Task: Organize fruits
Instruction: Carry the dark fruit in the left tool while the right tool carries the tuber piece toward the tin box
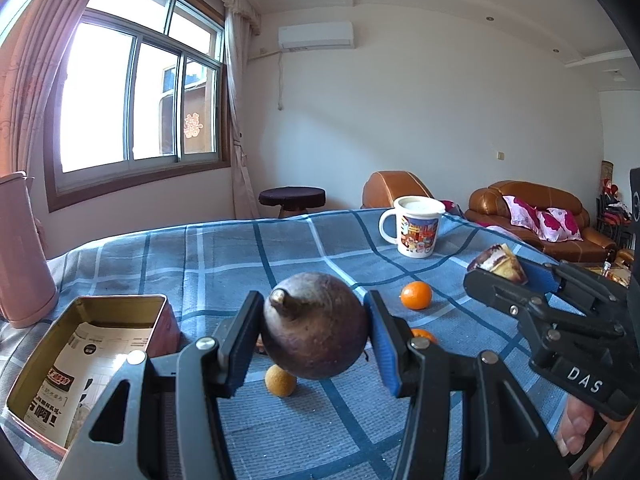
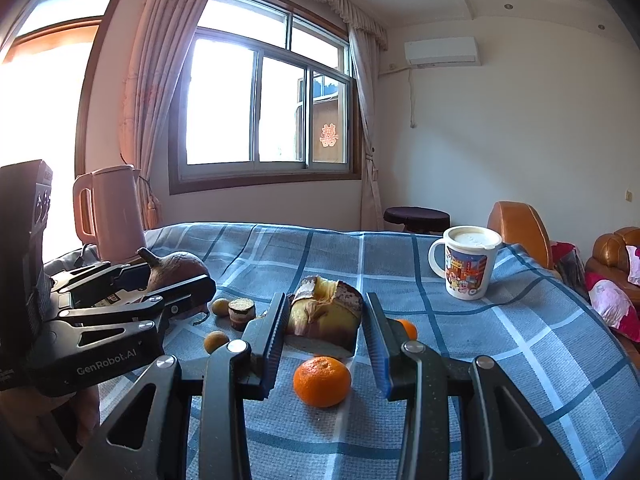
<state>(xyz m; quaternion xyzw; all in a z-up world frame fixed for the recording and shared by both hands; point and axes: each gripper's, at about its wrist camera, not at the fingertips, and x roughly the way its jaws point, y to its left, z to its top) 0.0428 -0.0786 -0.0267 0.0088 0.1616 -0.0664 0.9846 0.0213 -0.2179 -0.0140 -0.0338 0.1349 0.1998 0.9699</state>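
Observation:
My left gripper [image 1: 314, 330] is shut on a round dark purple-brown fruit [image 1: 316, 326] and holds it above the blue checked cloth; it also shows in the right wrist view [image 2: 176, 270]. My right gripper [image 2: 325, 326] is shut on a torn purple-and-yellow fruit piece [image 2: 326, 312], which also shows in the left wrist view [image 1: 498, 266]. A mandarin [image 2: 322, 380] lies below it; another [image 2: 407, 329] lies behind the right finger. Small tan fruits [image 2: 216, 341] lie on the cloth, one under my left gripper [image 1: 281, 382]. An open gold tin [image 1: 80, 364] stands at the left.
A pink kettle [image 2: 114, 216] stands at the table's far left. A white cartoon mug [image 2: 470, 262] stands at the far right. A small round cut piece [image 2: 241, 312] sits beside the tan fruits. Sofa, stool and window lie beyond the table.

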